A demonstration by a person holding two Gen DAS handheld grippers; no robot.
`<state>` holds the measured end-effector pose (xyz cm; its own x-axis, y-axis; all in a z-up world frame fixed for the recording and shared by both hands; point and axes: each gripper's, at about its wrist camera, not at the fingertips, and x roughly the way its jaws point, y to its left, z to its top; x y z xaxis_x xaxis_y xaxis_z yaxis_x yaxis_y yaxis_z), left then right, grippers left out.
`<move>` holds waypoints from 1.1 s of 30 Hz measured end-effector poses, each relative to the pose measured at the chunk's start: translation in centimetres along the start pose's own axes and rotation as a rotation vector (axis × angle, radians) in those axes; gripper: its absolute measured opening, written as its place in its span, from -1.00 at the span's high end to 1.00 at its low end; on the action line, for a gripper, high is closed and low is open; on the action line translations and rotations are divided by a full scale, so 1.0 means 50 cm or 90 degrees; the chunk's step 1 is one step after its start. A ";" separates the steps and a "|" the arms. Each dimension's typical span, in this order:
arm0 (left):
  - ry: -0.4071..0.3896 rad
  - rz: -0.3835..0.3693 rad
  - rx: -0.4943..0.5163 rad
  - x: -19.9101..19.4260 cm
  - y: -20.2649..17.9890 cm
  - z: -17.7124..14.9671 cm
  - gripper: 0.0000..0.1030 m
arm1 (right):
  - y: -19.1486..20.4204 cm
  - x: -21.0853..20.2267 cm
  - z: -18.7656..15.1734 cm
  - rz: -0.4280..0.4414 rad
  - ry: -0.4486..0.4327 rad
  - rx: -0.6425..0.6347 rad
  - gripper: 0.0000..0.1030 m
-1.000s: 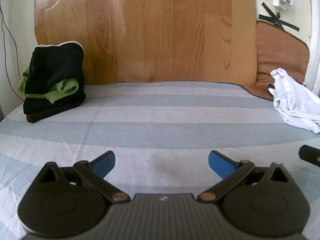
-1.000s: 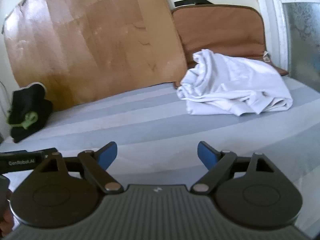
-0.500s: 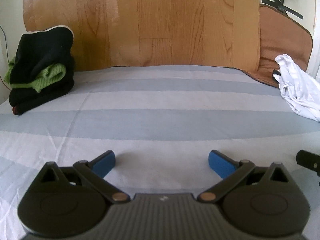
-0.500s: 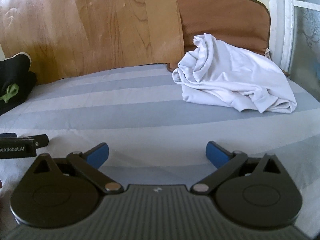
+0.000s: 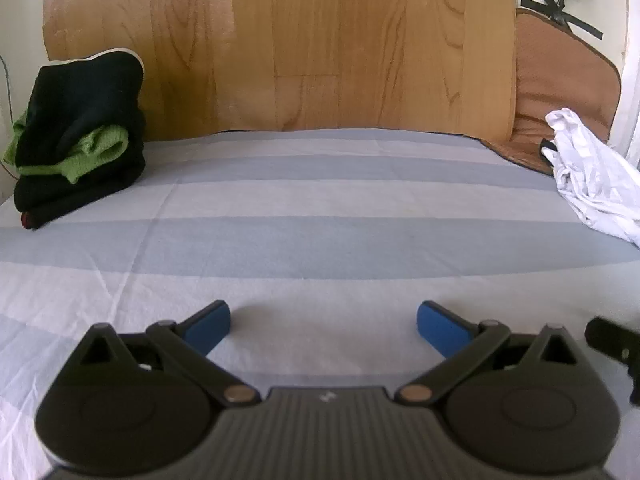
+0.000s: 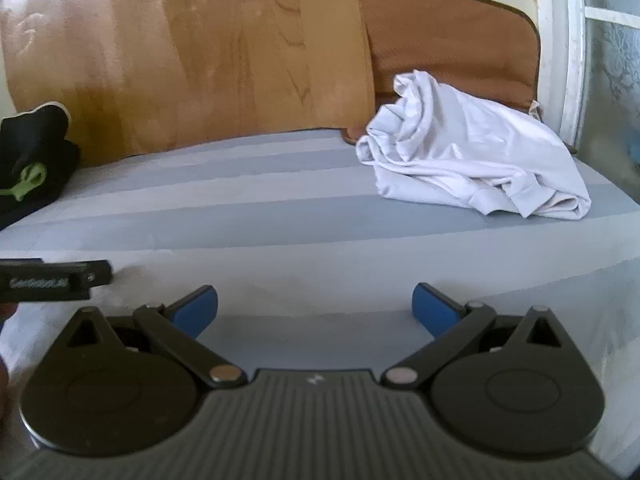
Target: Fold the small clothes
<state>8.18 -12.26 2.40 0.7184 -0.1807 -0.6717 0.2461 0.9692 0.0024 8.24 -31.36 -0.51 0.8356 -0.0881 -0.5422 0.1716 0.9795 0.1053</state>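
From the left wrist camera, I see at the far left a stack of folded dark clothes [image 5: 76, 140] with a green knitted piece [image 5: 94, 152] tucked between the layers. It rests on the bed [image 5: 320, 240], which has a sheet in pale grey and blue stripes, and it leans near the wooden panel [image 5: 300, 48] that stands behind the bed.

My left gripper [image 5: 323, 322] is low over the near part of the sheet. Its jaws are spread wide, the two blue pads far from each other, and only bare sheet lies between them. It holds nothing.

To the right of it is my right gripper [image 6: 315, 308], also just above the sheet. Its jaws stand fully apart too, with nothing between the blue pads.

Further right, at the far side of the bed, lies the white garment [image 6: 468, 152]. It is crumpled in a loose heap, not folded, and it is well apart from both grippers. Behind it a brown cushion [image 6: 448, 36] stands against the wall, and the heap touches its lower edge.
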 end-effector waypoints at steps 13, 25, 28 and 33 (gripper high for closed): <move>-0.020 0.040 0.029 -0.048 -0.004 -0.028 -1.00 | 0.018 -0.058 -0.026 0.044 -0.043 0.070 -1.00; -0.016 0.013 0.045 -0.043 -0.039 -0.010 -1.00 | -0.008 0.001 0.036 -0.026 -0.024 -0.043 -1.00; -0.012 0.013 0.037 -0.030 -0.043 0.000 -1.00 | -0.013 0.024 0.051 -0.025 -0.007 -0.045 -1.00; -0.009 0.021 0.024 -0.002 -0.042 0.019 -1.00 | -0.010 0.063 0.065 -0.024 0.020 -0.045 -1.00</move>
<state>8.22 -14.42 3.19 0.7353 -0.1518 -0.6605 0.2469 0.9676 0.0525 12.45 -32.71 0.43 0.8124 -0.1203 -0.5706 0.1638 0.9862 0.0253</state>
